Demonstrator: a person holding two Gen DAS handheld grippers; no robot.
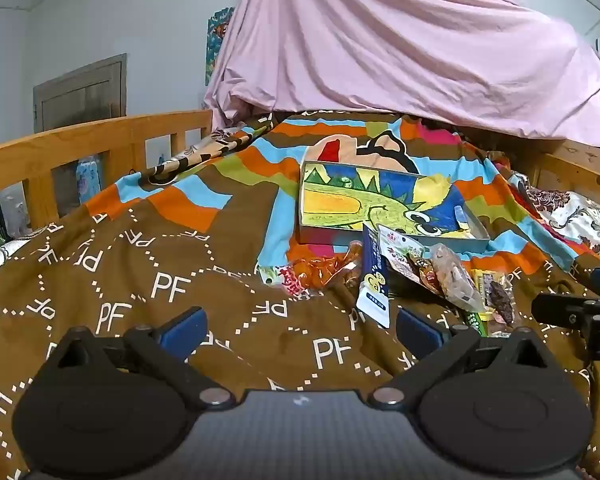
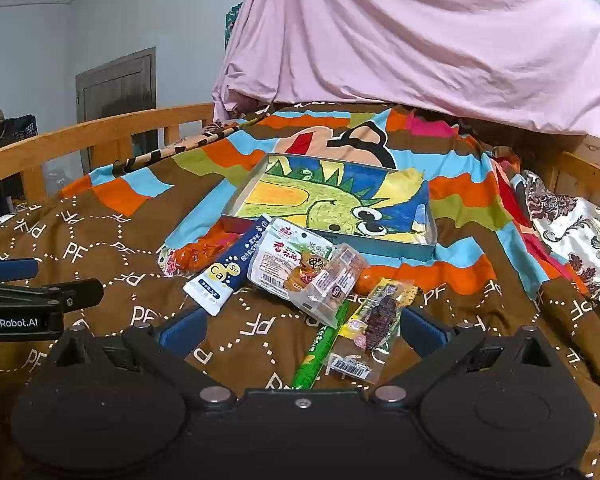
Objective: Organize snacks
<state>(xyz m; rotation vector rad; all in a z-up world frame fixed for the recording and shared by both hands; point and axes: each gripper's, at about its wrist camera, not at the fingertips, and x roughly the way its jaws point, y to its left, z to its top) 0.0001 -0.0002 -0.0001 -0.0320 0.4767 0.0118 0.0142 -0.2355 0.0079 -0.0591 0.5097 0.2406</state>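
Note:
A shallow box (image 2: 400,250) lined with a dinosaur drawing lies on the brown blanket (image 2: 112,276), also in the left wrist view as box (image 1: 320,236). In front of it is a heap of snacks: a blue-and-white sachet (image 2: 224,276), a white pack (image 2: 284,260), a clear pack of brown pieces (image 2: 332,288) and an orange pack (image 2: 196,256). My right gripper (image 2: 302,330) is open; a green stick (image 2: 320,352) and a dark jerky pack (image 2: 376,320) lie between its fingers, untouched. My left gripper (image 1: 300,328) is open over bare blanket, left of the sachet (image 1: 374,280).
A wooden bed rail (image 1: 100,132) runs along the left and back. A pink sheet (image 1: 380,40) hangs behind the box. A floral cloth (image 2: 580,232) lies at the right edge, a dark crate (image 2: 12,132) beyond the rail. The left gripper's fingers (image 2: 72,294) show at the right view's left edge.

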